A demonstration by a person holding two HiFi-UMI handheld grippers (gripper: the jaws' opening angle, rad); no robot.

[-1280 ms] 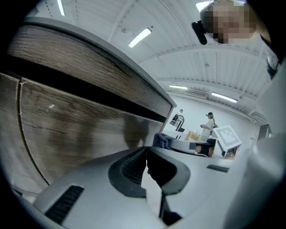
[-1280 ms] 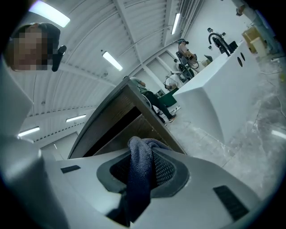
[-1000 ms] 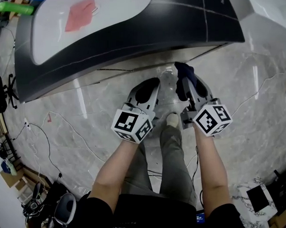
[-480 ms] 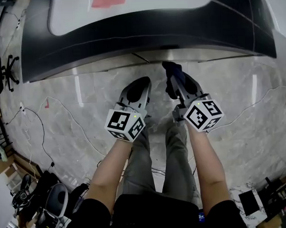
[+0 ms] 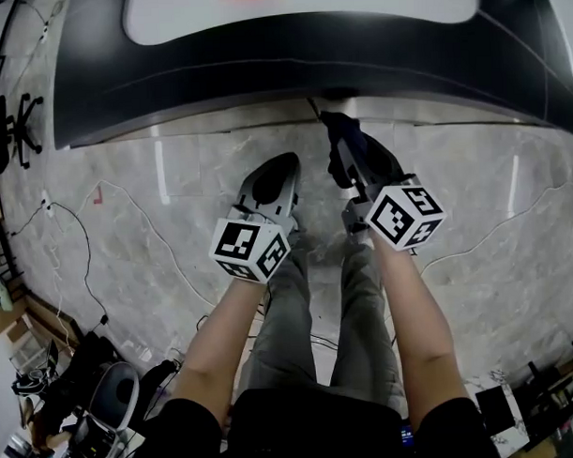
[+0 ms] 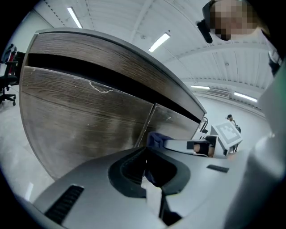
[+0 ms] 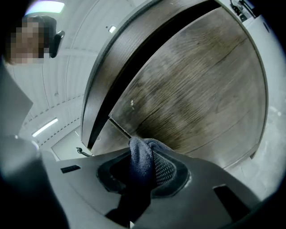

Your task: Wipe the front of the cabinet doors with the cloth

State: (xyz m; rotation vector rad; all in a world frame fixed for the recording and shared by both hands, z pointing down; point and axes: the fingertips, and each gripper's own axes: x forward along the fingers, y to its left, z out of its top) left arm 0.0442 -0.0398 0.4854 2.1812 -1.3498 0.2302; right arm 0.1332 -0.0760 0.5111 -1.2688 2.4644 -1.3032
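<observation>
Marble floor, grey and veined, fills the head view; cables trail over it at left and an office chair stands at the far left edge. At the far side runs a dark counter with a pale top, and the cabinet doors show only as a narrow strip beneath it. My left gripper hangs over the floor, near the cabinet but apart from it. My right gripper reaches farther in, with the dark blue cloth bunched at its tip, right at the door strip. Left gripper view: jaws pressed together at the tips, nothing pinched between them. Wood-grain doors curve across the frame with a black gap above them. The vertical seam between two doors lies just beyond the jaws. To the right, the other gripper holds the cloth close to that seam, and its marker cube is behind it. Right gripper view: jaws clamped on the cloth, which bulges up from between them. The door front fills the frame just ahead, with the seam to the left. Contact between cloth and door cannot be confirmed.
</observation>
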